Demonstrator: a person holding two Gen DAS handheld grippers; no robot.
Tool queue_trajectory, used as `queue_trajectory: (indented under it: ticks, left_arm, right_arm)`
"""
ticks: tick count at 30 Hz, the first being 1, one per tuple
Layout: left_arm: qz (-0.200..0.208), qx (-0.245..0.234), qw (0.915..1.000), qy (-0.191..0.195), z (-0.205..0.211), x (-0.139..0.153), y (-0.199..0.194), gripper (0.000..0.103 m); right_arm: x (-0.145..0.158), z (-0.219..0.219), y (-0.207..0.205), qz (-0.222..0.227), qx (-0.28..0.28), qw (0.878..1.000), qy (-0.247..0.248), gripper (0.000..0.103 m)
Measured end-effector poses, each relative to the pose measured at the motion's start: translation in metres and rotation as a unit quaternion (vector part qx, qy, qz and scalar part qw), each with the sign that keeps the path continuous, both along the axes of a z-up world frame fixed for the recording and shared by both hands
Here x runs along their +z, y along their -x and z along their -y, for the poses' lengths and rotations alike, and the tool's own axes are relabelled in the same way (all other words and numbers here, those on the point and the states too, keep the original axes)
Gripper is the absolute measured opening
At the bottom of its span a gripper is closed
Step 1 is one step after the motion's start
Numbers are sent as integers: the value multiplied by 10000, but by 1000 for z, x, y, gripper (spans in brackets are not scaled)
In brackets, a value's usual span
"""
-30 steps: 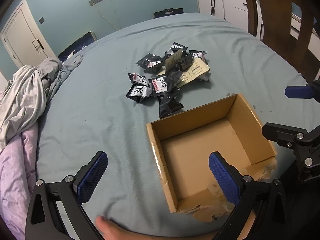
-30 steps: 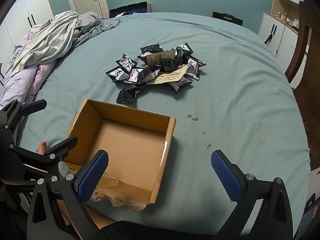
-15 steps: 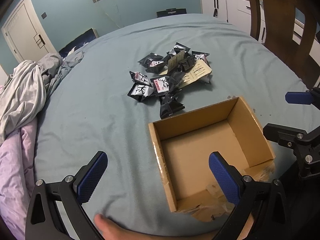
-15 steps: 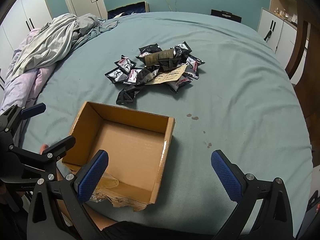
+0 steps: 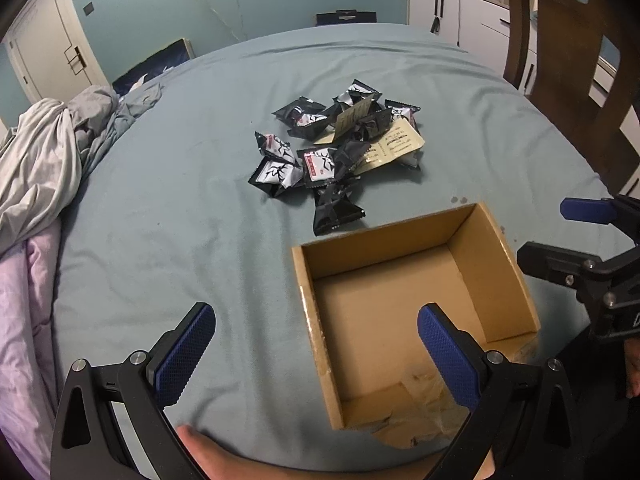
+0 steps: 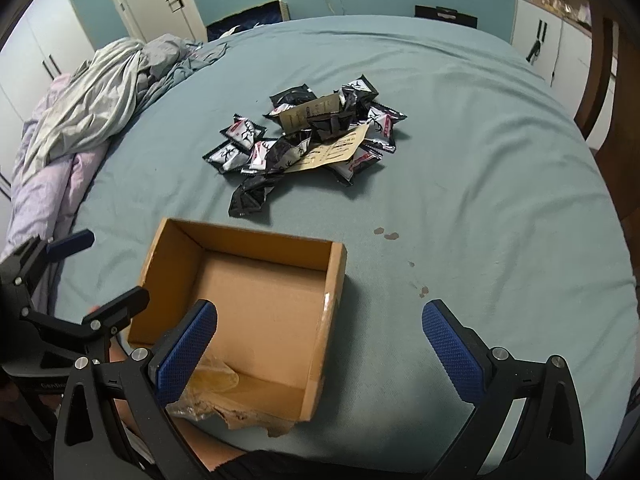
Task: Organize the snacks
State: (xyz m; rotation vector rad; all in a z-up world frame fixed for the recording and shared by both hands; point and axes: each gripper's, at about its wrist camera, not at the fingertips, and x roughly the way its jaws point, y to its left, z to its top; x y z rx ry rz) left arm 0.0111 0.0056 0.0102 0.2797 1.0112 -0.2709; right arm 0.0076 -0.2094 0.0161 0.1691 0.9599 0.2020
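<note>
A pile of black and white snack packets (image 5: 336, 156) (image 6: 308, 136) lies mid-bed, with a tan paper card (image 5: 390, 152) (image 6: 330, 152) among them. One black packet (image 5: 334, 210) (image 6: 252, 196) sits closest to an open cardboard box (image 5: 496, 256) (image 6: 338, 280), which holds nothing and has a torn near flap. My left gripper (image 5: 312, 348) is open, straddling the box's left wall near the bed's front edge. My right gripper (image 6: 320, 350) is open over the box's right wall. Each gripper shows at the other view's edge.
A teal sheet (image 5: 180, 220) covers the bed. Crumpled grey and lilac bedding (image 5: 40, 168) (image 6: 92, 104) lies at the left. A wooden chair (image 5: 568, 60) stands at the right. Small dark stains (image 6: 386, 234) mark the sheet beside the box. White cabinets and doors line the walls.
Both views have tilted slightly, so the packets and box sit a little lower in frame. The packets and box have not moved. Both grippers stay open.
</note>
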Motion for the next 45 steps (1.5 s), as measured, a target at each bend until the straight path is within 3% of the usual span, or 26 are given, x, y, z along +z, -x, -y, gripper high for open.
queue_trajectory:
  ticks: [4,8,12,17,23,27,32,35,37,40,41,45]
  left_arm:
    - [26,-25,10000,-23,4,-1,-11,103]
    - [158,-13,9996,-224,7,-8,-31,103]
    - [140,26,9998,-162,5,-12,-55,103]
    - [-380,-6,9993,33,10,-33,-92,103]
    - [-838,-213,9963,25,26,-62,-130,103]
    - [-1384,-247,9898,212,33,-76,-154,103]
    - [-1898,-271,9814,61,45,-98,-177,102]
    - [-1976,-286,9798,45,48,-103,-184,87]
    - [-2082,-272,9776,150,50,-107,-188,84]
    - [-2040,-193,9788,11,52,-112,-191,60]
    - [-1947,-197,9806,-84,54,-113,-191,44]
    - [-1754,-206,9842,-108,55,-108,-190,36]
  right_arm:
    - [-1,6,-11,-62,-30,9997,-247,103]
    - [-4,9,-27,-98,-151,9997,-170,103]
    - [-10,9,-37,-208,-312,9993,-27,103]
    - [-17,12,-42,-396,-672,9968,190,103]
    - [-26,16,-53,-676,-843,9941,-9,103]
    - [-31,15,-60,-713,-839,9939,-25,103]
    - [-35,18,-62,-697,-855,9939,-80,103]
    - [-38,20,-63,-720,-841,9938,-108,103]
    - [-40,21,-65,-752,-840,9935,-130,103]
    - [-42,23,-66,-744,-864,9933,-163,103]
    - [-41,23,-66,-749,-858,9934,-158,103]
    - [-39,23,-63,-688,-903,9934,-162,103]
